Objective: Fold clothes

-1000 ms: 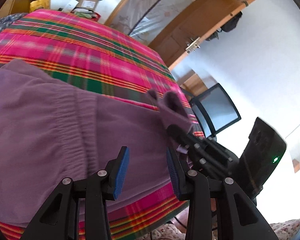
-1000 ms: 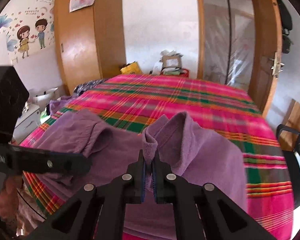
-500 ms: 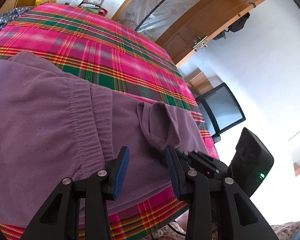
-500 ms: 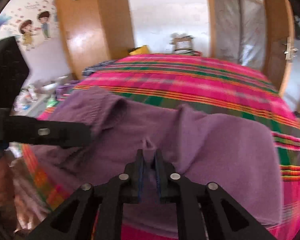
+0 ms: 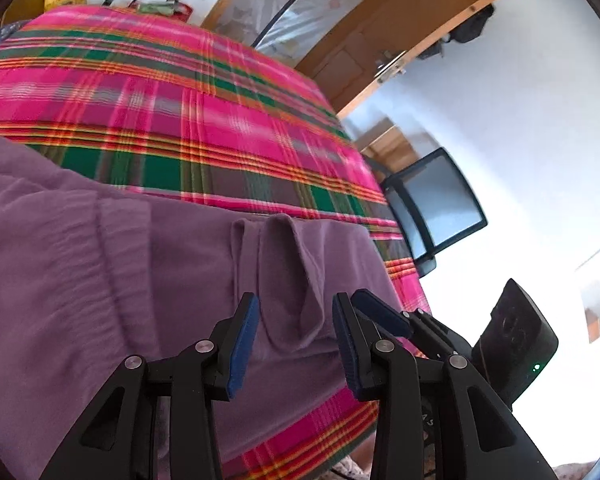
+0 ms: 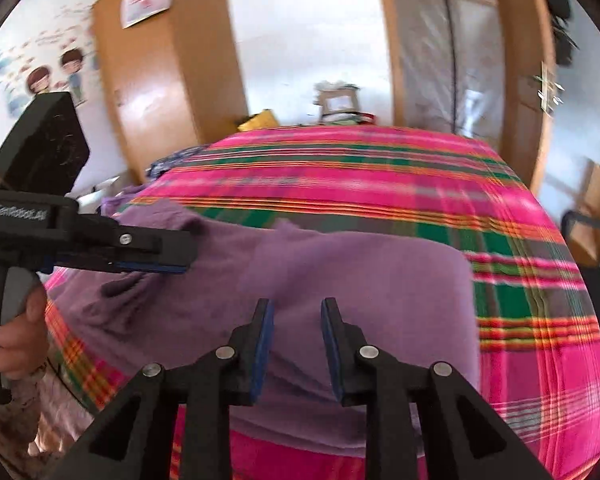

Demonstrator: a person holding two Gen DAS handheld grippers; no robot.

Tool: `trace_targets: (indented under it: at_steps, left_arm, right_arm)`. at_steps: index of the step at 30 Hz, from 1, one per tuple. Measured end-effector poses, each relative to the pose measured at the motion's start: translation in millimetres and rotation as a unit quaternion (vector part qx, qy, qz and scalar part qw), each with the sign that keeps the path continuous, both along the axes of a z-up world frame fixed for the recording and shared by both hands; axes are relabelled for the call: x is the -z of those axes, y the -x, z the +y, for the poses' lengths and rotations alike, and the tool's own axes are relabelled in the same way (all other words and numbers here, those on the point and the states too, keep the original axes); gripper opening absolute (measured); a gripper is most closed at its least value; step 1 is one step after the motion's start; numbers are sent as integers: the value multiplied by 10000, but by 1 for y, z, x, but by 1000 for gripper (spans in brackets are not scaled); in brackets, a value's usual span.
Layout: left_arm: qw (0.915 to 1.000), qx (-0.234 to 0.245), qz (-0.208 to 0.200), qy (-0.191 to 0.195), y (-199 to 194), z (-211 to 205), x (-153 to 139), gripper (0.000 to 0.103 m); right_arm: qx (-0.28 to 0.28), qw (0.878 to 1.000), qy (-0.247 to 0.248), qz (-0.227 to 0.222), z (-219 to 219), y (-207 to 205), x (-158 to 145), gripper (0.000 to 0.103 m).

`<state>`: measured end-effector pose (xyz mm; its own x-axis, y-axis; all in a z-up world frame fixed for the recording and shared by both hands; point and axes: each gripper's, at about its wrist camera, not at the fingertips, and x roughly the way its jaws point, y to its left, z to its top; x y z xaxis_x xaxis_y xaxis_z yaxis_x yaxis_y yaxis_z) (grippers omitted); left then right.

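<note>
Purple garment [image 5: 100,280] lies along the bed's [image 5: 180,100] near edge beneath my left gripper [image 5: 296,336] and right gripper [image 6: 296,340], fingers apart, gripping nothing.

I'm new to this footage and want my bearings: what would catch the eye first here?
The bright pink, green and orange plaid bedspread fills both views. On its near edge lies a purple garment, with a raised fold just ahead of the open left gripper. The right gripper hovers over the cloth with its jaws apart and nothing between them.
</note>
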<state>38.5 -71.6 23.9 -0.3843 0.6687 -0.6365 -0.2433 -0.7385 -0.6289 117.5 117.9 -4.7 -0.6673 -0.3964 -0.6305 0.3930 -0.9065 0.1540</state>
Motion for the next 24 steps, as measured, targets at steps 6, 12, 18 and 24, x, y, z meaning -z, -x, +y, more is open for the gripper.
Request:
trace_targets:
  at_steps: [6, 12, 18, 24]
  left_arm:
    - [9995, -34, -300, 35, 21, 13, 8, 39]
    - [9981, -249, -572, -11, 35, 14, 19, 39]
    - [9967, -534, -583, -186, 42, 7, 19, 39]
    - [9962, -223, -800, -273, 38, 14, 23, 39]
  right_arm:
    - [-289, 9993, 20, -253, -17, 11, 12, 25]
    - [-685, 9969, -363, -162, -36, 3, 19, 26]
    - [-661, 9976, -37, -221, -17, 4, 17, 27]
    - [-938, 9952, -244, 97, -26, -11, 12, 30]
